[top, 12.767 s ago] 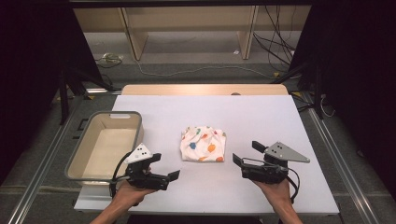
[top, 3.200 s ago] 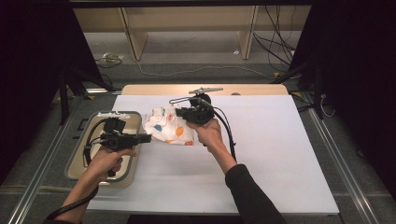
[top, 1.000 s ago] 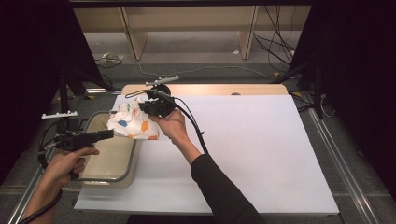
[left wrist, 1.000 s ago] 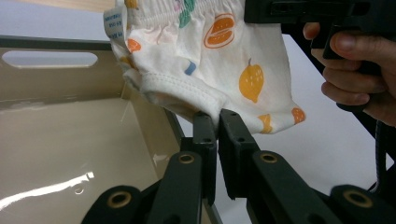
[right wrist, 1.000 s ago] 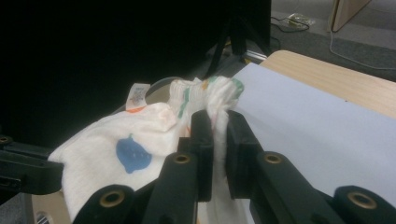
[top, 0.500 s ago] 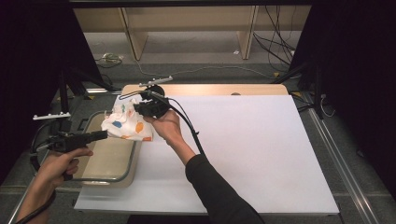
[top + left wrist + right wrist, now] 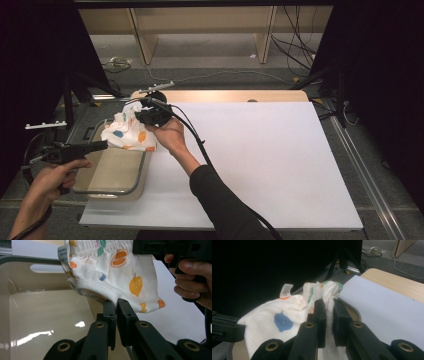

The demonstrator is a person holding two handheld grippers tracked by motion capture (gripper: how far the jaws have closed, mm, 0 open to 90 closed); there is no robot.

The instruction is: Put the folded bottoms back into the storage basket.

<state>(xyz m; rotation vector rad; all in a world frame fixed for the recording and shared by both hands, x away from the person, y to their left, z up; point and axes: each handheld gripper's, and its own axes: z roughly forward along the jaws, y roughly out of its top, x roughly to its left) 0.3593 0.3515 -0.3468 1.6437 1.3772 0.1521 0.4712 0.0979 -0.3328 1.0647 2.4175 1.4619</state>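
At the left of the high view the left gripper (image 7: 102,145) is reaching level over the beige tray (image 7: 112,187), and its own view shows its jaws clenched on the bottom hem of the fruit-printed white cloth (image 7: 120,277). The cloth (image 7: 127,134) is hanging in the air above the tray's far right corner, stretched between the two grippers. To its right the right gripper (image 7: 145,112) is pinching the cloth's gathered top edge between closed jaws, over the white table (image 7: 280,165)
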